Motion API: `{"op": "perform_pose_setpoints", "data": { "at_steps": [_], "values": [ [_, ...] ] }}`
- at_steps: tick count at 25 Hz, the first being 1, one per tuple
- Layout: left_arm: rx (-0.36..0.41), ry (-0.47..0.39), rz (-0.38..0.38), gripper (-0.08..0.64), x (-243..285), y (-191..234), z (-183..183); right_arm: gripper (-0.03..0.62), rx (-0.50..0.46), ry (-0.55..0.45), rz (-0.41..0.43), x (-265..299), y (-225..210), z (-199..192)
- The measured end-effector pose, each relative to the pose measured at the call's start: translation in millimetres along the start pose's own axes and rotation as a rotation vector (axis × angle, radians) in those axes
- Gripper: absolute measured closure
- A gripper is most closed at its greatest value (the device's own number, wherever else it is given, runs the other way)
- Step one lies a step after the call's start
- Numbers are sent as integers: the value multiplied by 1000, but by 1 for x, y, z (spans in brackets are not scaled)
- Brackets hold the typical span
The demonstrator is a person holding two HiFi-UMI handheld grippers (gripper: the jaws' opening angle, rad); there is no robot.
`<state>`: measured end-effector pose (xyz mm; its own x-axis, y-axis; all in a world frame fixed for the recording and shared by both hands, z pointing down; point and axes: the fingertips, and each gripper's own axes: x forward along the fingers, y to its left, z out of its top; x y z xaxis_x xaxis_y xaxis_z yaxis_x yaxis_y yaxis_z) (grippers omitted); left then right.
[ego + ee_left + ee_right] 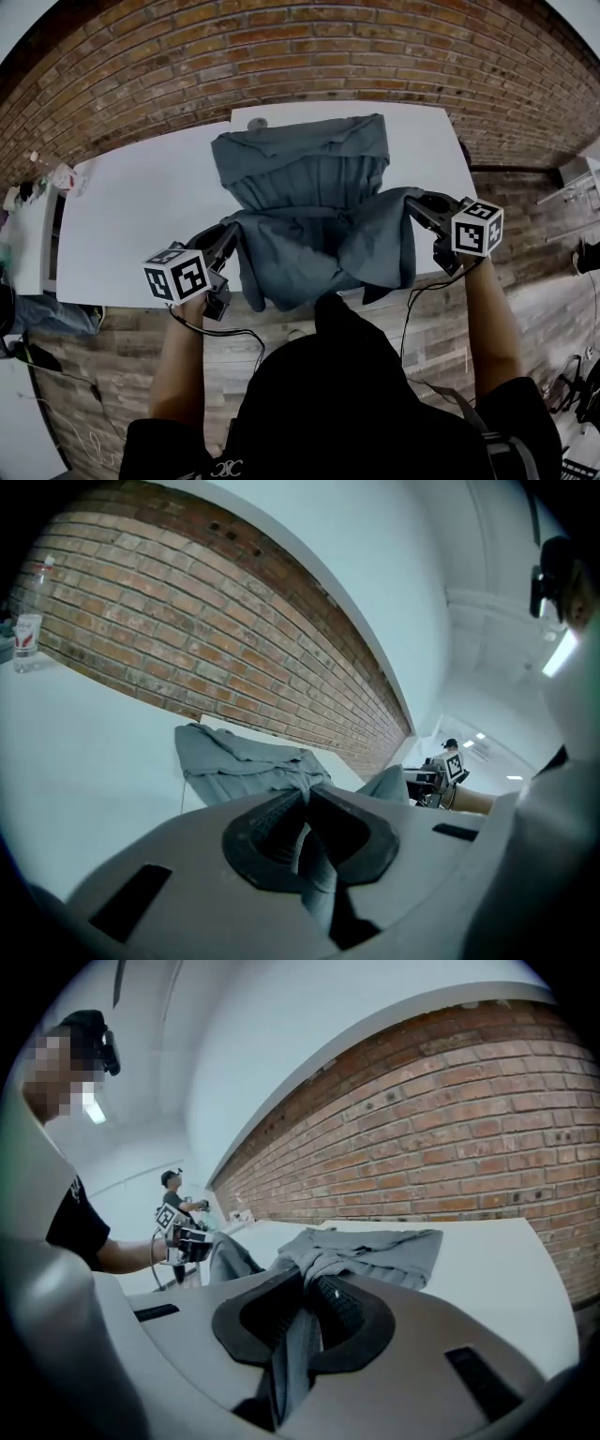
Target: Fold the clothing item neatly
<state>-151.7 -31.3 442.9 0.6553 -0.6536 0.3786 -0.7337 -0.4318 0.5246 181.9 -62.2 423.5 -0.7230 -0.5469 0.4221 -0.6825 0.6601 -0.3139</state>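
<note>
A grey-blue clothing item (314, 202) lies with its far half on the white table (141, 216); its near half hangs lifted between my two grippers. My left gripper (232, 234) pinches the near left corner, and in the left gripper view cloth (314, 864) is clamped between the black pads (267, 827). At the right, my right gripper (412, 202) holds the near right corner; the right gripper view shows fabric (295, 1349) squeezed in its jaws, with the rest of the garment (375, 1246) spread on the table ahead. Both grippers are raised above the table's near edge.
A brick wall (281, 56) runs behind the table. A bottle and cup (26, 621) stand far off at the left end. Small items (56, 178) lie beyond the table's left edge. Wooden floor (544, 309) shows at the right.
</note>
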Motion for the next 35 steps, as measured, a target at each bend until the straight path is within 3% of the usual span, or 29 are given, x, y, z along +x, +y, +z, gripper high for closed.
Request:
{"op": "perform_pose_setpoints", "data": {
  "at_steps": [11, 15, 21, 29, 35],
  "values": [
    [-15, -17, 215, 545, 80, 77, 71, 554, 81, 74, -109, 86, -125, 36],
    [9, 28, 290, 545, 113, 110, 80, 554, 106, 127, -128, 121, -160, 36],
    [-20, 96, 366, 545, 149, 154, 65, 553, 113, 206, -129, 159, -187, 25],
    [-56, 197, 380, 543, 165, 190, 38, 551, 160, 314, -137, 187, -207, -10],
    [-14, 189, 343, 364, 147, 193, 39, 425, 174, 305, -120, 177, -201, -18]
  ]
}}
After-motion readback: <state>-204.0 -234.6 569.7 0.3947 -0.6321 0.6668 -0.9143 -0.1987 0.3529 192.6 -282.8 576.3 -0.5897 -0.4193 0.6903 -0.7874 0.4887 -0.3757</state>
